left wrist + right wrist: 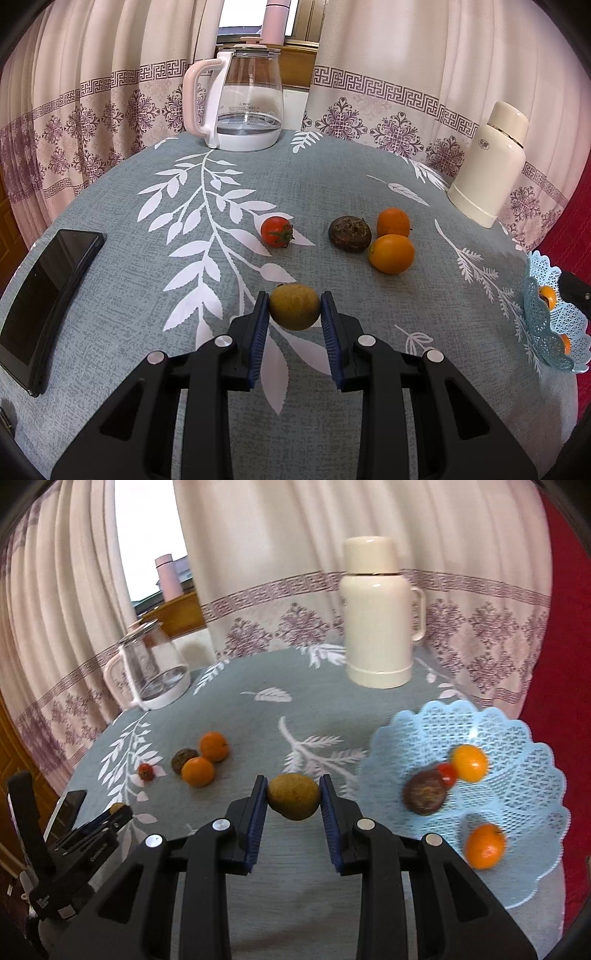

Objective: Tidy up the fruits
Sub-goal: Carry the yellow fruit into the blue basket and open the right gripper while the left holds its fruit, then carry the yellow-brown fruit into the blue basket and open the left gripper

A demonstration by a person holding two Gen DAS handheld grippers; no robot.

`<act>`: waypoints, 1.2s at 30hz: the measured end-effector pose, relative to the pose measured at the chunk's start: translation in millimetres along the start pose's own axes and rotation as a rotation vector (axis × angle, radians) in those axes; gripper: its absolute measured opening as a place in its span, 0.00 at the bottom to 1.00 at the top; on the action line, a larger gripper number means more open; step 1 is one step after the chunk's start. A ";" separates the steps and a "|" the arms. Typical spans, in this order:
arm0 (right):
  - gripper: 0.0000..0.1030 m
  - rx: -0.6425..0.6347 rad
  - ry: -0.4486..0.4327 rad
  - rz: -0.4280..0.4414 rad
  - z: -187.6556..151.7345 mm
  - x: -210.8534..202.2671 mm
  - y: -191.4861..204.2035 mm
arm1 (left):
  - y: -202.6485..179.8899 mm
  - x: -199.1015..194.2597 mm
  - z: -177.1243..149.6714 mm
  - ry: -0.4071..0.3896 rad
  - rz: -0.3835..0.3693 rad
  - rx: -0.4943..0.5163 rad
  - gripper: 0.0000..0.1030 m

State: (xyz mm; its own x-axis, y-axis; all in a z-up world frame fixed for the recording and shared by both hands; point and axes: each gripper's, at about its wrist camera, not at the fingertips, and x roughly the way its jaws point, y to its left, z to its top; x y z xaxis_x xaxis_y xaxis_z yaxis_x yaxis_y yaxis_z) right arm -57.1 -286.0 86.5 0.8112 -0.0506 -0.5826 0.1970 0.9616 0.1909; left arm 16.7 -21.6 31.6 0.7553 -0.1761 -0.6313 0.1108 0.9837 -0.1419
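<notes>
While each gripper pinches a round brown-green fruit, slip is your main risk: left gripper (294, 314) grasps its brown-green fruit (294, 307) low over the worktop (147, 295), right gripper (293, 794) grasps its own brown-green fruit (294, 796) beside the blue basket (524, 775). Pads touch only the curved flanks; a jolt could roll either one free. Basket contents: two oranges, a dark fruit, a small tomato. Loose on the worktop: cherry tomato (276, 231), dark fruit (349, 234), two oranges.
</notes>
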 end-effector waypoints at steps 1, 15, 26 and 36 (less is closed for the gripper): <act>0.28 0.007 -0.006 -0.013 0.4 -2.3 -5.0 | 0.0 0.0 -0.1 0.000 0.000 0.000 0.28; 0.28 0.103 -0.002 -0.123 -13.0 -14.1 -64.1 | 0.6 1.7 -1.4 0.000 0.007 0.004 0.28; 0.28 0.145 0.036 -0.143 -26.8 -8.4 -83.1 | 0.5 1.1 -2.4 -0.001 0.016 0.010 0.28; 0.29 0.177 0.048 -0.143 -31.6 -6.6 -91.8 | -0.3 1.4 -3.0 0.000 0.023 0.016 0.28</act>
State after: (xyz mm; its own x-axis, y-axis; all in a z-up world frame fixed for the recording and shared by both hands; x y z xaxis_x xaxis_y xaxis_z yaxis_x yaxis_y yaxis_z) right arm -97.9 -365.4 47.8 0.7421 -0.1658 -0.6495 0.4046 0.8833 0.2367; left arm 15.8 -22.2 28.5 0.7580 -0.1532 -0.6340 0.1036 0.9880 -0.1149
